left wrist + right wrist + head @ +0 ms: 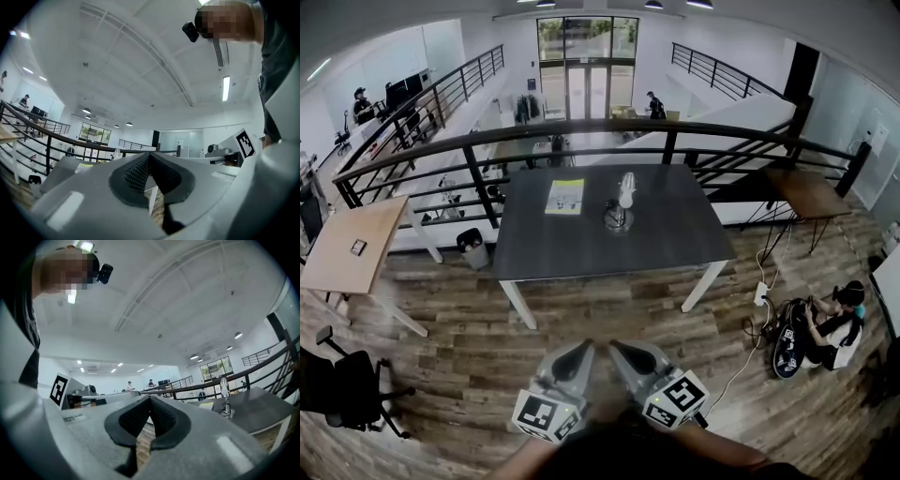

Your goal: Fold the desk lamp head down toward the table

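grippers sit lowest in the head view, close to the person. the left gripper (pixel 584 349) and the right gripper (pixel 617 349) lean tip toward tip, near each other but not touching. in each gripper's own view the jaws are pressed together with nothing between them.

ahead of them a wide strip of wood-plank floor (pixel 609 314) lies open up to the near edge of the dark grey rectangular table with white legs (pixel 581 248). the white desk lamp with a round base (pixel 622 202) stands upright past the middle of the tabletop, toward the far edge and well apart from both grippers. dark tabletop shows on every side of its base. a yellow-green printed sheet (pixel 565 196) lies near the lamp on its left, apart from it.

a black metal railing (pixel 581 131) runs just behind the table's far edge. off to the left stand a black office chair (pixel 342 389) and a light wooden side table (pixel 352 244). on the right a person sitting on the floor (pixel 836 323) takes up floor beside a white cable (pixel 748 361).
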{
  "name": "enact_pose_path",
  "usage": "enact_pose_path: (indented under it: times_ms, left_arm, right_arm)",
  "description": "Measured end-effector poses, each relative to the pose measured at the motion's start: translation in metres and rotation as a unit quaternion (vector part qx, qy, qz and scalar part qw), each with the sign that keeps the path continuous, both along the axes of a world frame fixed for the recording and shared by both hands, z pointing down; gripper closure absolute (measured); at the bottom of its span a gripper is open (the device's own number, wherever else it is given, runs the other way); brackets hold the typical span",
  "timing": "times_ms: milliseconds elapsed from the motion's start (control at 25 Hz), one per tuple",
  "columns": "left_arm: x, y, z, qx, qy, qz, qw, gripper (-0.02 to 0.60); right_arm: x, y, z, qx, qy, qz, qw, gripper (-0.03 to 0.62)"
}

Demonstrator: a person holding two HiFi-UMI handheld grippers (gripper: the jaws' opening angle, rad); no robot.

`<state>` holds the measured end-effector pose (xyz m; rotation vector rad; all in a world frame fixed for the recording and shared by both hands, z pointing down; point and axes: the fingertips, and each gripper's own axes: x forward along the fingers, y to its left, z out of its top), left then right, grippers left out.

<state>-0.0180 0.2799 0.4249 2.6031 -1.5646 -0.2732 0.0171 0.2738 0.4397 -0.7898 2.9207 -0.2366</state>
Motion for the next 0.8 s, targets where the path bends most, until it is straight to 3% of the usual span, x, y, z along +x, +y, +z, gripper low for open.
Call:
enact_pose_path:
  times_ms: [360, 800]
  left_arm:
    - [0.031, -0.041, 0.003, -0.003, 0.002, 0.02, 0.9998, 0.58]
    - [0.094, -0.151, 0.008, -0.003, -0.001, 0.02, 0.9998, 0.58]
  right_arm:
    - [0.027, -0.037, 0.004, -0.009, -0.006, 0.007, 1.0, 0.591]
    - [0.092, -0.143, 0.0, -0.01, -0.008, -0.003, 1.0, 0.591]
